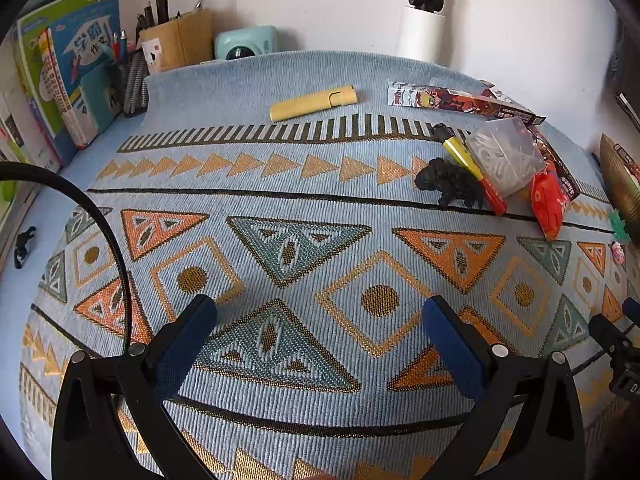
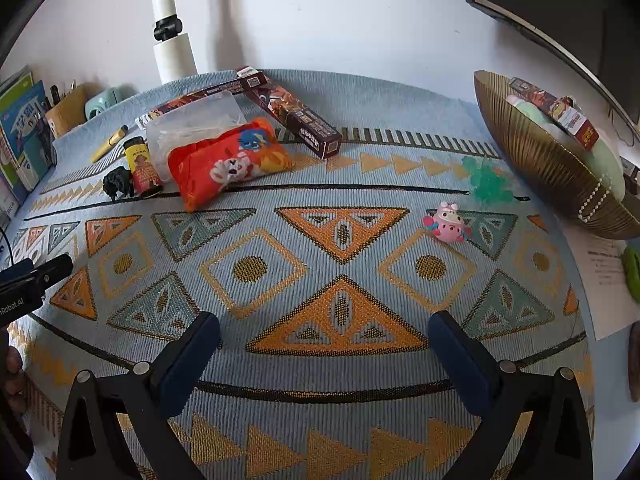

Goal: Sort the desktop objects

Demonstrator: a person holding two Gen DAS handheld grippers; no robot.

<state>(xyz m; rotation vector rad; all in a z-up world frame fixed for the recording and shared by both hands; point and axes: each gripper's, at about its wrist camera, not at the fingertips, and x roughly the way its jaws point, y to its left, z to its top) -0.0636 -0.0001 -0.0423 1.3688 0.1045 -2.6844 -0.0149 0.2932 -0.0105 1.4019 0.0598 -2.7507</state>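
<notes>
On the patterned mat (image 2: 320,184) that covers the counter, most of the sorting looks undone: a loose heap sits toward the far middle, made up of a red snack pouch (image 2: 228,164), a clear plastic box (image 2: 192,128) partly under it, a long dark printed carton (image 2: 296,116), a yellow-and-red tube (image 2: 142,168) and a small black figure (image 2: 119,185) just beside the tube. Apart from the heap, a yellow pen-like case (image 1: 313,103) lies alone near the far edge, while a pink toy (image 2: 447,222) and a green spiky piece (image 2: 486,182) rest separately toward the right. A gold ribbed bowl (image 2: 532,160) at the right edge already holds a small printed box and something pale green, so I judge a little has been put away. At the far left, books (image 1: 68,76) and a pen holder (image 1: 180,38) stand in order. Both the left gripper (image 1: 320,314) and the right gripper (image 2: 324,330) hover low over bare mat with jaws spread wide and nothing between them, well short of every item.
</notes>
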